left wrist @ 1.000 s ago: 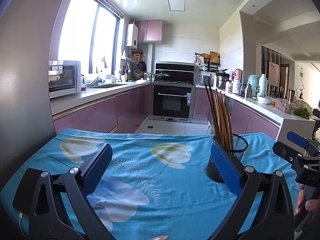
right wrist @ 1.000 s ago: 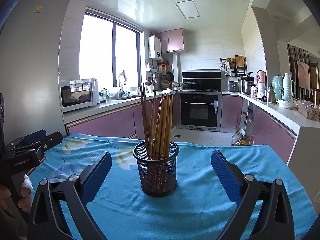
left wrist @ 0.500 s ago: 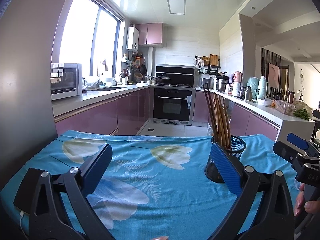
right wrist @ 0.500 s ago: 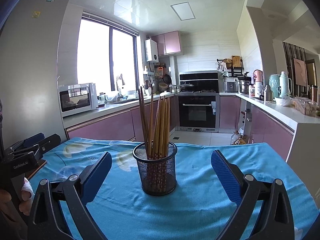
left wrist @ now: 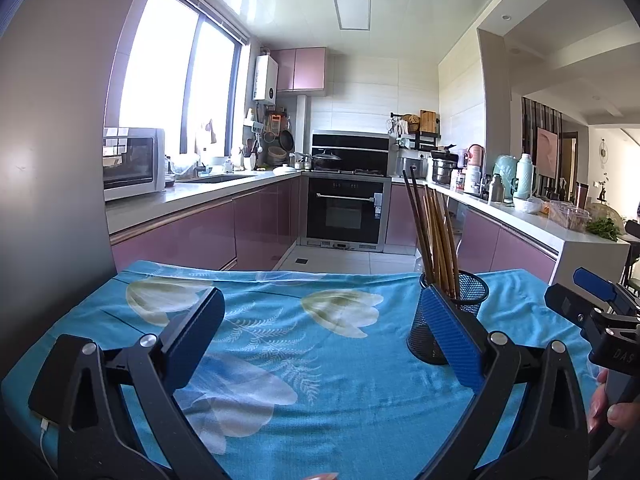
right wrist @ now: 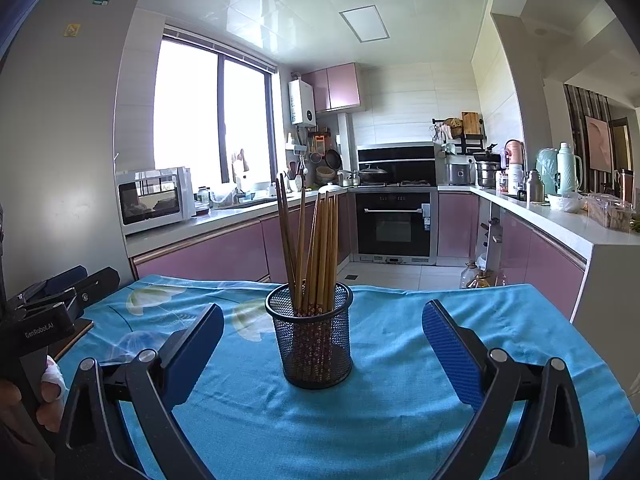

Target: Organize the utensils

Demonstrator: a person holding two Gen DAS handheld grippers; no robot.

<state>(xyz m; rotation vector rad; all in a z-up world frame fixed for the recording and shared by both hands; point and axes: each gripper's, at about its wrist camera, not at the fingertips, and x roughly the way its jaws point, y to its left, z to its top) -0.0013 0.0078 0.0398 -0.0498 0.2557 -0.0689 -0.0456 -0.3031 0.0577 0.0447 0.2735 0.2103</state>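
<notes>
1. My left gripper (left wrist: 320,320) is spread wide and holds nothing. It hangs above the blue flowered cloth (left wrist: 280,328) on the worktop, to the left of the mesh cup (right wrist: 310,340). I would keep it clear of the cup, or use it only to steady the cup's wall if the cup starts to slide.

2. The mesh cup stands upright on the cloth, and all the chopsticks (right wrist: 316,240) I can see stand in it, leaning a little apart. I see no loose utensil on the cloth beside the cup, so I judge the sorting is close to done, or that the remaining pieces are out of view.

3. My right gripper (right wrist: 322,344) is also fully open and empty, squarely facing the cup. If I must grip the chopsticks, I would come in high above the cup's rim and close slowly. The bundle is loose and the light cup could tip.
</notes>
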